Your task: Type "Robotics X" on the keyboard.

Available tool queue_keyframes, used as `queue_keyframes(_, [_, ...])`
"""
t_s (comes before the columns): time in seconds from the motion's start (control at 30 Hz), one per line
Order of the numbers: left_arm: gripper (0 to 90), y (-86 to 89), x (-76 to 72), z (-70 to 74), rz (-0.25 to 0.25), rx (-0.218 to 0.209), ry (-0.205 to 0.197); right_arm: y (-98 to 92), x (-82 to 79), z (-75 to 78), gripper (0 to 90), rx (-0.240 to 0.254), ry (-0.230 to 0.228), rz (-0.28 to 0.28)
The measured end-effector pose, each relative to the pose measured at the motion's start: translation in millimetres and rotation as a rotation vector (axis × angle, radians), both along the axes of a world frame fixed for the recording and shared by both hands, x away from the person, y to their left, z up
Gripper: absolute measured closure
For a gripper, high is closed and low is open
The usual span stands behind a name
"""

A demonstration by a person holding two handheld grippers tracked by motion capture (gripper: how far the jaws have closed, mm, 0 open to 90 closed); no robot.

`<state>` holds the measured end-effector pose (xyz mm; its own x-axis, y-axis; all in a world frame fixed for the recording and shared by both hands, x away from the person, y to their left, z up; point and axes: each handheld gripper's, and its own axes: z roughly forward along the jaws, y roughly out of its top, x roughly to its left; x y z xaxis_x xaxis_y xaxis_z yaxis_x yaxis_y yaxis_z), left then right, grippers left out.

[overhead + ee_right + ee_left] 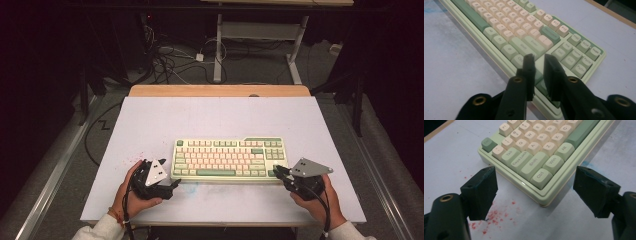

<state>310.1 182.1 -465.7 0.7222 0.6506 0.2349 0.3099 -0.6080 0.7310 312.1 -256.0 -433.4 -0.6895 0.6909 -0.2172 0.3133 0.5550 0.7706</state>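
1. Keyboard [229,159] lies flat near the front middle of the white table [220,117]
2. Left gripper [172,185] sits just off the keyboard's near-left corner, jaws wide apart, nothing between them
3. Right gripper [276,171] rests over the keyboard's near-right corner, jaws nearly together, a narrow gap left, gripping nothing
4. Red specks [492,217] dot the table under the left gripper
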Motion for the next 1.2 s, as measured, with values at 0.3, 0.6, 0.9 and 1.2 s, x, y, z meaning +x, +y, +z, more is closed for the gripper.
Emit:
queue_keyframes(0.3, [18.6,1.4,0.4,-0.5,0.005,0.001,0.006,15.5,13.2,2.7,90.0,-0.018,0.029,0.046])
queue_keyframes(0.6, [18.6,0.8,0.9,-0.7,-0.001,-0.001,0.012,32.7,28.1,2.4,90.0,-0.033,0.050,0.079])
queue_keyframes(0.9, [18.6,0.9,1.3,-0.4,-0.003,0.001,0.014,50.1,39.8,-1.4,90.0,-0.054,0.063,0.100])
queue_keyframes(1.2, [18.6,-1.3,1.5,-2.7,-0.017,0.019,0.025,57.1,47.2,-5.8,90.0,-0.062,0.070,0.107])
